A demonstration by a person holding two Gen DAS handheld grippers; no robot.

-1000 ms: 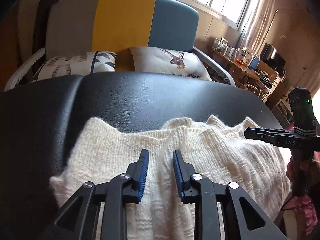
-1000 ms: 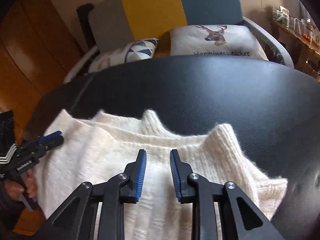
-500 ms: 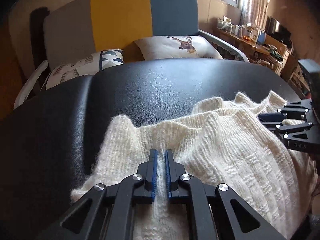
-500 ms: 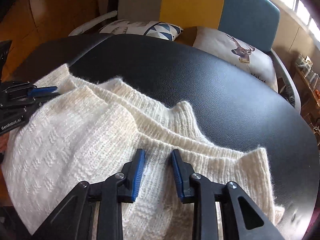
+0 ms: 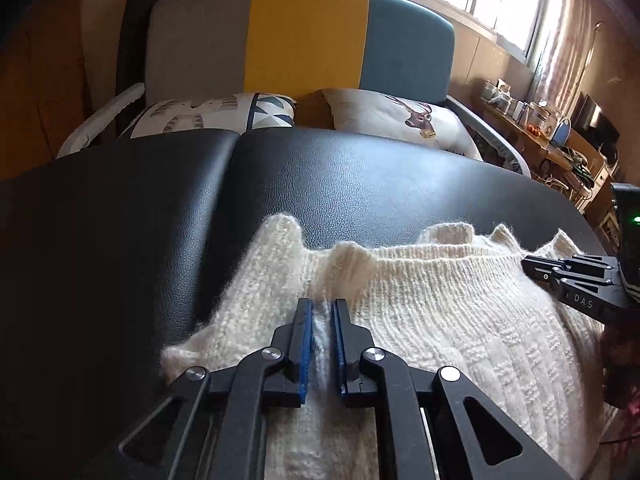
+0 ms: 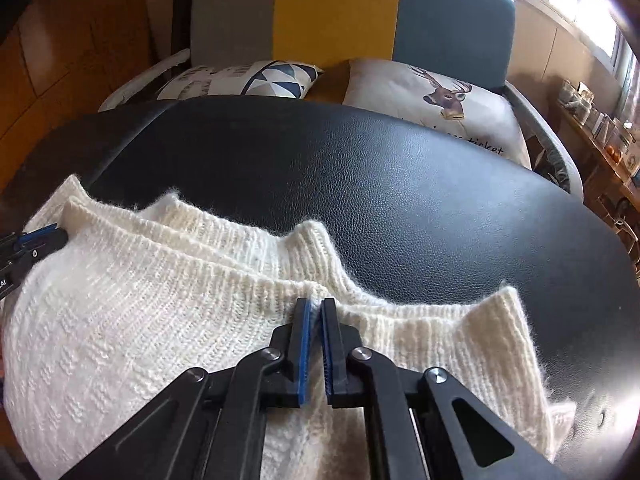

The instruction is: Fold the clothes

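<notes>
— On the black padded table (image 5: pixel 380 184), is that the sweater (image 5: pixel 460 332)?

— Yes, a cream knit, bunched at the near edge, its ribbed hem facing the sofa (image 5: pixel 304 36).

— And the left gripper (image 5: pixel 320 316)?

— Its jaws are nearly closed, pinching a ridge of knit just behind the hem, though they are easing apart slightly.

— The right gripper (image 6: pixel 316 314)?

— Clamped tight on a fold of the same sweater (image 6: pixel 140 312), further along the hem. Each gripper's tip shows at the edge of the other's view, both over the wool.
</notes>
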